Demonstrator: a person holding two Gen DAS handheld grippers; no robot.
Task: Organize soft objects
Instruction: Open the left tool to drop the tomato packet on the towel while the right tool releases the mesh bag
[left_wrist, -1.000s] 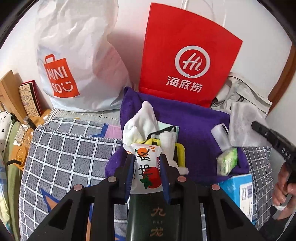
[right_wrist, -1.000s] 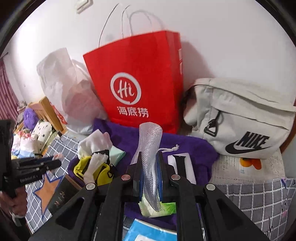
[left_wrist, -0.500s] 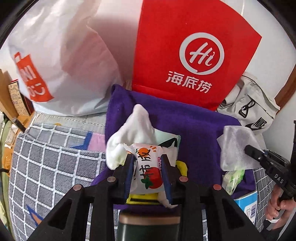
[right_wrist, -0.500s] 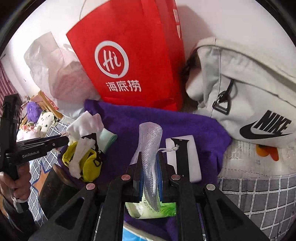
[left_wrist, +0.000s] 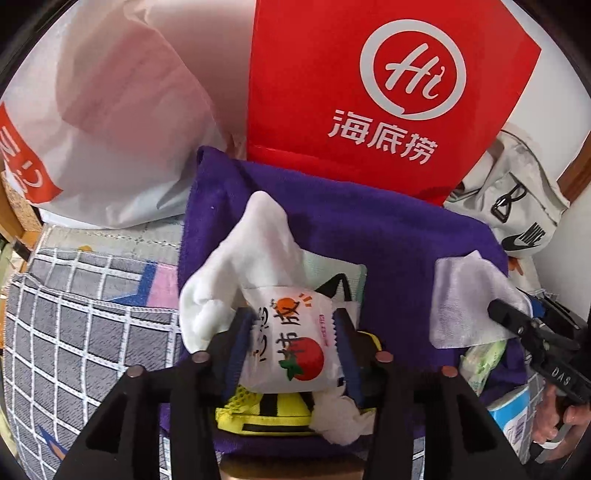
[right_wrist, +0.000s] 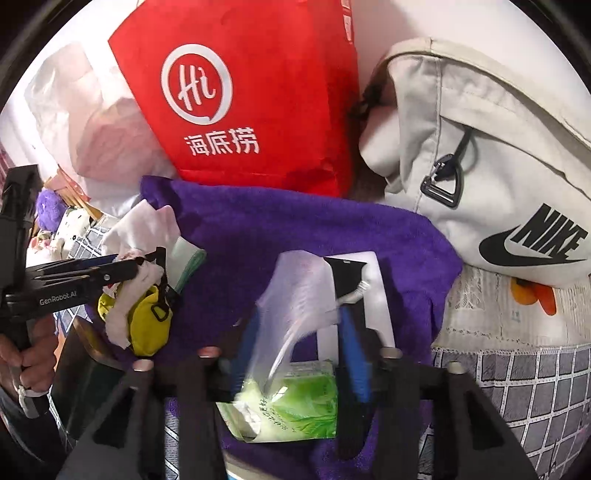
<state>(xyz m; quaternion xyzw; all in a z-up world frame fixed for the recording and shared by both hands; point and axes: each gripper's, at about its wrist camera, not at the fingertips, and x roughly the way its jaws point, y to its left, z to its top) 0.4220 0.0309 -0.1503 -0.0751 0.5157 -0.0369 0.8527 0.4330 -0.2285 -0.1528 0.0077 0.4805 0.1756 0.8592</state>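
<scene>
A white snack packet (left_wrist: 291, 350) with a tomato picture lies between the fingers of my left gripper (left_wrist: 291, 321), whose jaws are opening. It rests on a white sock (left_wrist: 251, 258) and a yellow pouch (left_wrist: 266, 410) piled on the purple towel (left_wrist: 369, 236). The jaws of my right gripper (right_wrist: 299, 317) are opening too. A white mesh cloth (right_wrist: 295, 288) hangs loose and blurred between them, over a green tissue pack (right_wrist: 295, 406) and a white box (right_wrist: 373, 288) with a black strap.
A red paper bag (left_wrist: 388, 92) and a white plastic bag (left_wrist: 110, 129) stand behind the towel. A pale Nike bag (right_wrist: 480, 166) lies to the right. A grey checked bedcover (left_wrist: 74, 332) spreads on the left, and a blue box (left_wrist: 513, 417) sits front right.
Both grippers have come down closer over the purple towel. Their jaws have widened. The packet has puffed out between the left fingers, and the mesh cloth has slumped between the right ones.
</scene>
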